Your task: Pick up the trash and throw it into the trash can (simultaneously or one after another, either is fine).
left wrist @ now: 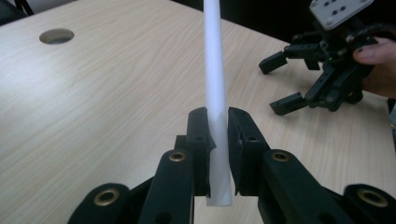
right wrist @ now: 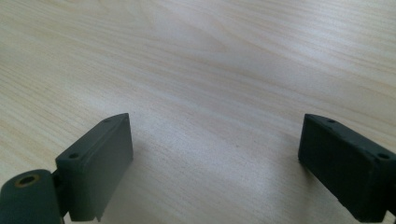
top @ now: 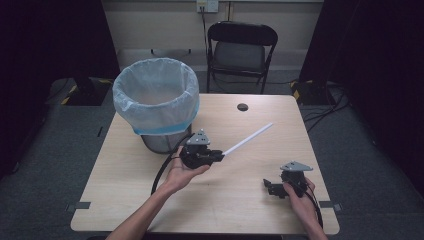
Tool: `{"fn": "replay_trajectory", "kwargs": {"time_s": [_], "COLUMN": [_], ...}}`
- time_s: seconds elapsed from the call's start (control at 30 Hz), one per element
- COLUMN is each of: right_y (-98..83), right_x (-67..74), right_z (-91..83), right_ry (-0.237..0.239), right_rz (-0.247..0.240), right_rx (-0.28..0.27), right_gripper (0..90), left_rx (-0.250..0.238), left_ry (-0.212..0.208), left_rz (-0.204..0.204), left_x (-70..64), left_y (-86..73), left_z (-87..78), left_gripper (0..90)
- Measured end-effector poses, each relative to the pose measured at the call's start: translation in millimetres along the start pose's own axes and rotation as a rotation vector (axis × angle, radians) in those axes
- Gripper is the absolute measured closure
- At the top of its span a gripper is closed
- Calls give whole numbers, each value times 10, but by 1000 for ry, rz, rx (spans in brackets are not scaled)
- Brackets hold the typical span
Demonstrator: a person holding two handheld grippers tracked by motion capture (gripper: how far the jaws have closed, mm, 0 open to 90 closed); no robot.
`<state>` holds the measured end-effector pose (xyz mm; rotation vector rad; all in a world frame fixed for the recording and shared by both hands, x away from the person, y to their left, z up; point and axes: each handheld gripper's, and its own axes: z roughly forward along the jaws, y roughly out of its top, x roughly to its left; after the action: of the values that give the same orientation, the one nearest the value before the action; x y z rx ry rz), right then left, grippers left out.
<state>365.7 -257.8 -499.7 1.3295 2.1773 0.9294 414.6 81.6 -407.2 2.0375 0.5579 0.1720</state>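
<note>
Two grippers: you work one in each hand at the wooden table [top: 150, 200]; the waste bin [top: 156, 100] with its pale blue liner is your landmark, standing at the table's far left.
Left gripper [left wrist: 218, 122]: clamped on the white tube [left wrist: 215, 70] near one end, pads pressed to both its sides; in the high view the left gripper [top: 220, 156] sits just in front of the bin, at its right.
Tube's place: held in the air above the table, its long free end [top: 248, 140] slanting away from the bin toward the far right; a short stub pokes out behind the pads.
Right gripper [right wrist: 212, 158]: jaws spread wide with nothing between them, bare wood under them; it sits [top: 272, 186] well apart from the bin, near the table's front right.
Step in hand, as I judge it: carrying the tube to the bin to drop it in.
Grip: you hold it close to the end, so the long part will lever and may swivel in the pads; keep the squeeze firm and move smoothly.
Approach: raise the tube above the bin's rim before you cross it; swing the free end round so it leads into the opening instead of catching the liner.
Release: tip the tube down into the bin first, then let go once most of it is past the rim.
Spare hand: keep your right gripper low and away from the bin, clear of the swinging end.
</note>
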Motion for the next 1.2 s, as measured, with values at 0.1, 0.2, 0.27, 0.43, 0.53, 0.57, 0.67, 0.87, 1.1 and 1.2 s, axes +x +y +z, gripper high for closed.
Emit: {"fn": "replay_trajectory", "kwargs": {"time_s": [0.1, 0.2, 0.27, 0.43, 0.53, 0.57, 0.67, 0.87, 1.1, 1.2], "right_y": [0, 0, 0, 0, 0, 0, 0, 0, 0, 0], "right_x": [0, 0, 0, 0, 1, 1, 0, 0, -1, -2], "right_z": [0, 0, 0, 0, 0, 0, 0, 0, 0, 1], "right_ry": [0, 0, 0, 0, 0, 0, 0, 0, 0, 0], "right_rz": [0, 0, 0, 0, 0, 0, 0, 0, 1, 0], "right_rx": [0, 0, 0, 0, 0, 0, 0, 0, 0, 0], "right_gripper": [94, 94, 94, 94, 94, 94, 94, 93, 93, 93], "left_rx": [-18, -41, -62, -93, -113, -117, -135, -192, -228, -250], "left_ry": [-5, -6, -15, -10, -9, -8, -7, -14, -15, -14], "left_rz": [5, 12, 8, 0, -3, -2, 2, 0, -5, -1], "left_x": [-22, -37, -42, -38, -28, -29, -40, -30, 12, 21], "left_y": [50, 103, 135, 188, 211, 225, 267, 378, 449, 512], "left_z": [-61, -127, -174, -273, -330, -354, -407, -550, -683, -743], "left_gripper": [800, 801, 800, 800, 800, 801, 800, 801, 801, 801]}}
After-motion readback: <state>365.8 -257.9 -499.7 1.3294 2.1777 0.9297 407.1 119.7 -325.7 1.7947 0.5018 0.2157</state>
